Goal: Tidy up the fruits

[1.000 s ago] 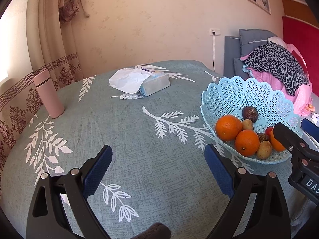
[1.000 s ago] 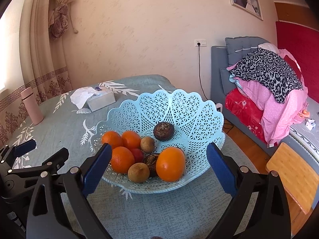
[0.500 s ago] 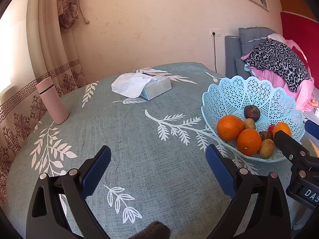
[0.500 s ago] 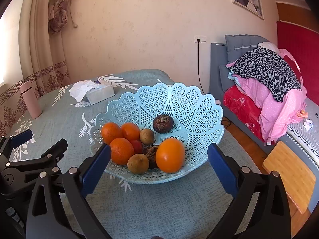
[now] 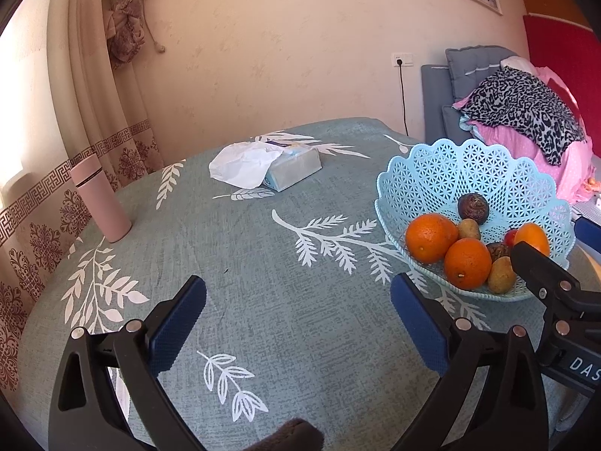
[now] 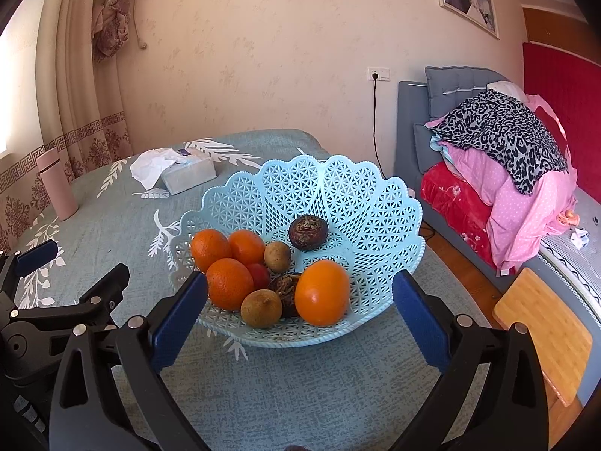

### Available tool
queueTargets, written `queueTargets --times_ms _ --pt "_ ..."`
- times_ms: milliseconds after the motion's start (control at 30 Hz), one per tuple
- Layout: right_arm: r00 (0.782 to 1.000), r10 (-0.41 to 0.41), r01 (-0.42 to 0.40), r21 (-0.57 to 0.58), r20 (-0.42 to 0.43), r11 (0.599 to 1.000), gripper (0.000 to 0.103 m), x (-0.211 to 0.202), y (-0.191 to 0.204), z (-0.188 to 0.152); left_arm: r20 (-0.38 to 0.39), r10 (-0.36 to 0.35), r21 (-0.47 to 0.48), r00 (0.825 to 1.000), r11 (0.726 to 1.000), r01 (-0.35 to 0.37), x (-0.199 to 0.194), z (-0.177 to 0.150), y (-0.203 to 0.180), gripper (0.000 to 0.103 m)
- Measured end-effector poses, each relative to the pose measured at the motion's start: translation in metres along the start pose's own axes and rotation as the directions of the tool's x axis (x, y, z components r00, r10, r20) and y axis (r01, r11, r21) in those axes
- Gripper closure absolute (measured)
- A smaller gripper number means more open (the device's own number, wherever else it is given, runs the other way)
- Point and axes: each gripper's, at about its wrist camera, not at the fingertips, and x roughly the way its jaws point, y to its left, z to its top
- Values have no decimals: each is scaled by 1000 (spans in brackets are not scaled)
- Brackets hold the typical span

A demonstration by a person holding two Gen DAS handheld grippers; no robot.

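Note:
A light blue lattice fruit basket (image 6: 353, 203) stands on the table and holds several oranges (image 6: 322, 292), brown kiwis (image 6: 261, 308), dark passion fruits (image 6: 308, 227) and a small red fruit (image 6: 259, 273). The basket also shows in the left wrist view (image 5: 443, 180), at the right. My right gripper (image 6: 298, 306) is open and empty, just in front of the basket. My left gripper (image 5: 296, 312) is open and empty above bare tablecloth, left of the basket. The right gripper's finger (image 5: 541, 270) shows at the right edge of the left wrist view.
A tissue box (image 5: 289, 167) with a white tissue lies at the table's far side. A pink bottle (image 5: 99, 199) stands at the far left. A sofa with piled clothes (image 6: 499, 143) and a wooden stool (image 6: 544, 323) are to the right, beyond the table's edge.
Both grippers have drawn back and risen slightly, so the basket sits a little lower and farther in both views. Both stay open. The fruit has not moved.

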Motion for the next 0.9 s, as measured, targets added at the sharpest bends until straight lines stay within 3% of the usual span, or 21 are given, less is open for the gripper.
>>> queueTargets --times_ms 600,800,900 --pt "1000 0 0 0 0 1000 3 0 0 0 5 6 14 1000 1000 -6 1 -2 0 5" --pt "1000 0 0 0 0 1000 3 0 0 0 -92 -19 -36 996 999 16 6 -5 12 5" --pt "1000 -6 6 1 2 1000 3 0 0 0 -165 8 -76 986 997 -21 10 -12 32 5"
